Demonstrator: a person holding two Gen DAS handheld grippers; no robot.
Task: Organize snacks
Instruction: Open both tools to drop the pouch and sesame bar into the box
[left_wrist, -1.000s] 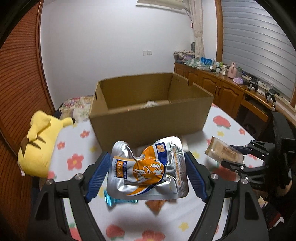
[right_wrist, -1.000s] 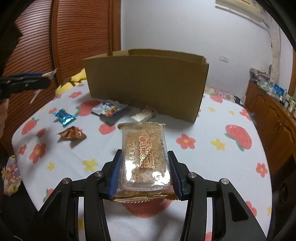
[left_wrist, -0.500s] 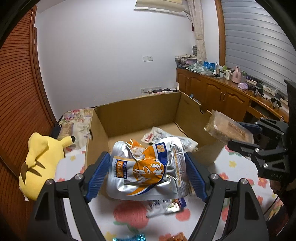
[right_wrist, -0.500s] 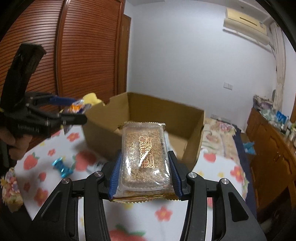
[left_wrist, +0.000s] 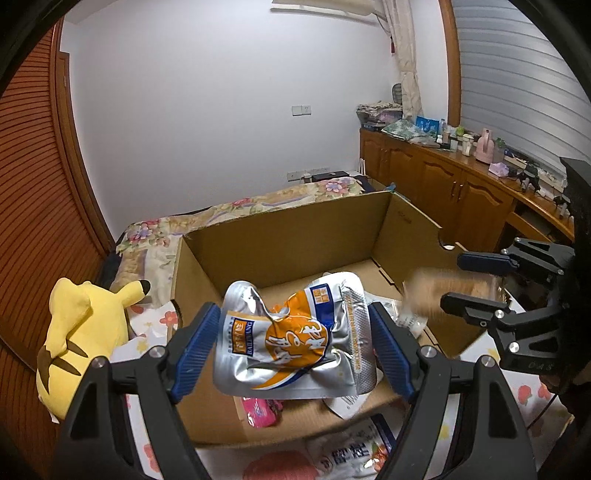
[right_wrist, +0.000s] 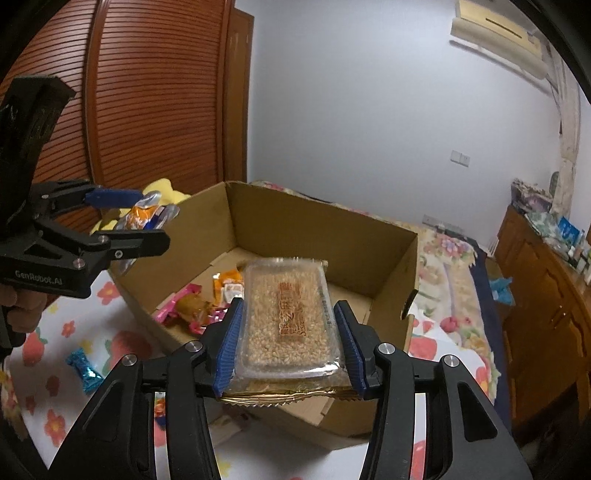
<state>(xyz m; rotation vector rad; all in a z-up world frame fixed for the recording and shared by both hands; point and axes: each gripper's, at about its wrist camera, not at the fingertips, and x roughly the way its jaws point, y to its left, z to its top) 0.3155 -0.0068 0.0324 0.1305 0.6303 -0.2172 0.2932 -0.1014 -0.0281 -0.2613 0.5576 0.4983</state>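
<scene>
From your left wrist cam, your left gripper (left_wrist: 293, 341) is clamped on the silver-and-orange pouch (left_wrist: 291, 338), and where a second ago the cardboard box (left_wrist: 295, 236) sat ahead of it showing only its front wall, you're now looking right down into it, a pink wrapper (left_wrist: 263, 410) lying just below the pouch. Off to the right your other gripper is a blur. From the right wrist cam, your right gripper (right_wrist: 290, 345) has the sesame bar (right_wrist: 288, 314) between its pads, but the jaws have just been opening, so the grip looks loosened. The bar hangs over the box's near edge, so both snacks look set to drop in.
</scene>
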